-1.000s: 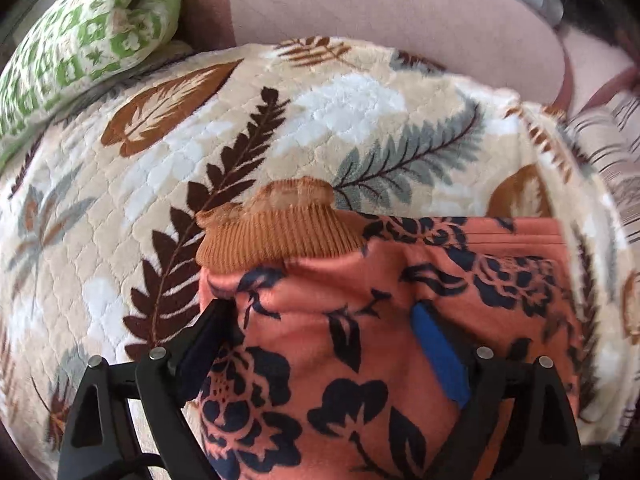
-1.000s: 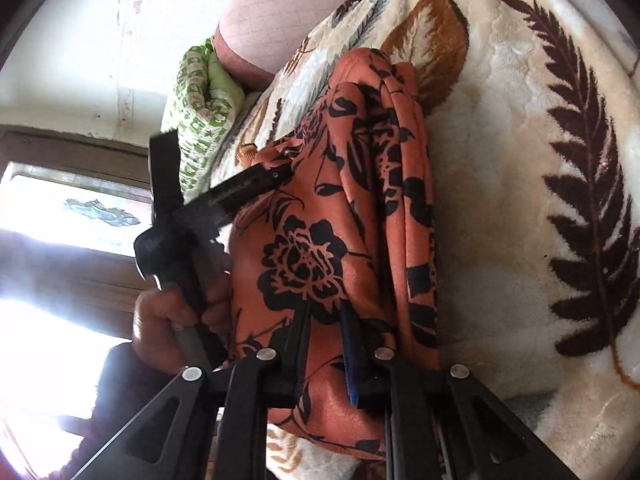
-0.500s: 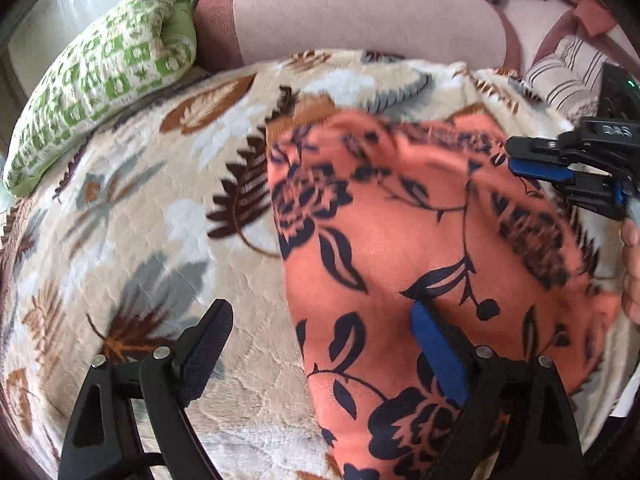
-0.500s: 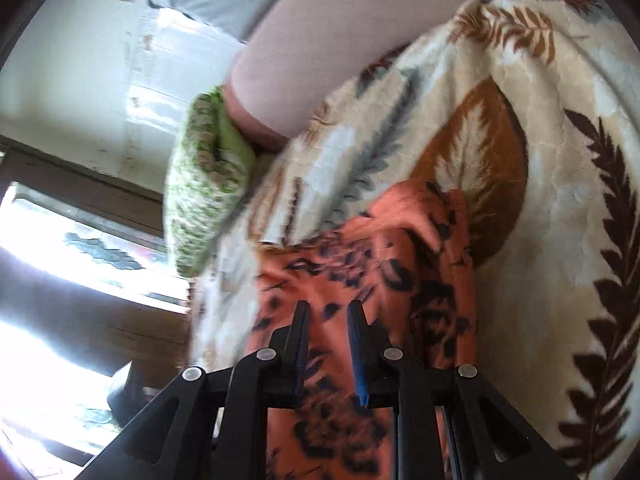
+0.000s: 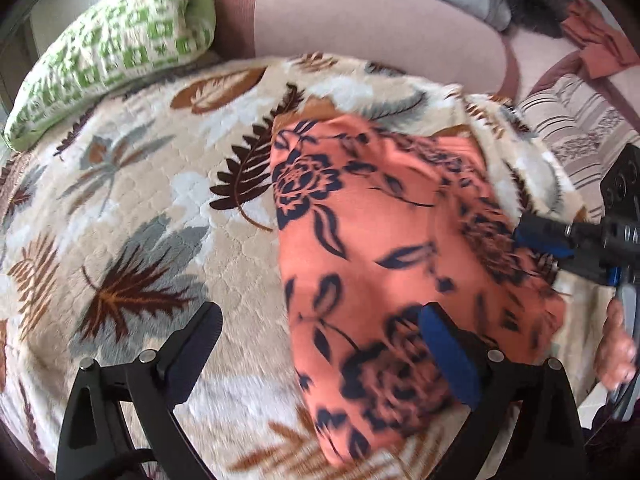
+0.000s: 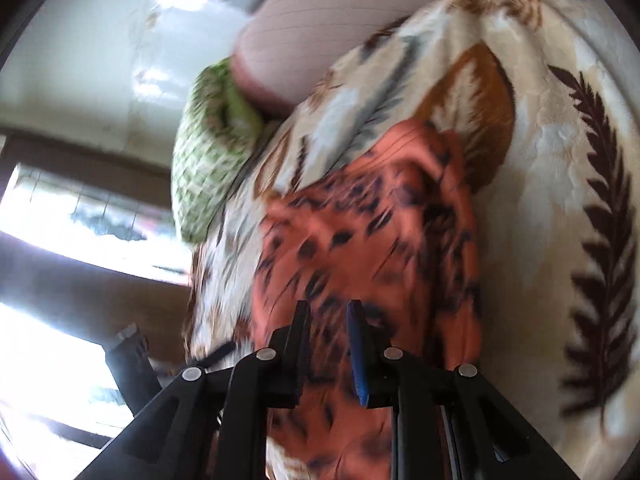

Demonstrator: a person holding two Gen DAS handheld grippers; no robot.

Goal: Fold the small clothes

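An orange garment with dark blue flowers lies folded on a leaf-patterned blanket. My left gripper hovers above its near left edge. Its jaws are opening wide, with nothing pressed between them. Its blue-padded finger hangs over the cloth and the other finger over the blanket. My right gripper reaches in at the garment's right edge. In the right wrist view the right gripper sits just over the blurred garment. Its pads stand a narrow gap apart, with no cloth pinched that I can see.
A green patterned pillow and a pink bolster line the far side. A striped cushion lies at the right. A person's hand holds the right gripper's handle. A bright window is off to the left.
The left gripper let go of the garment, drew back and up, and spread wider. The brown cuff is now out of sight. The right gripper rose off the cloth and its jaws parted slightly.
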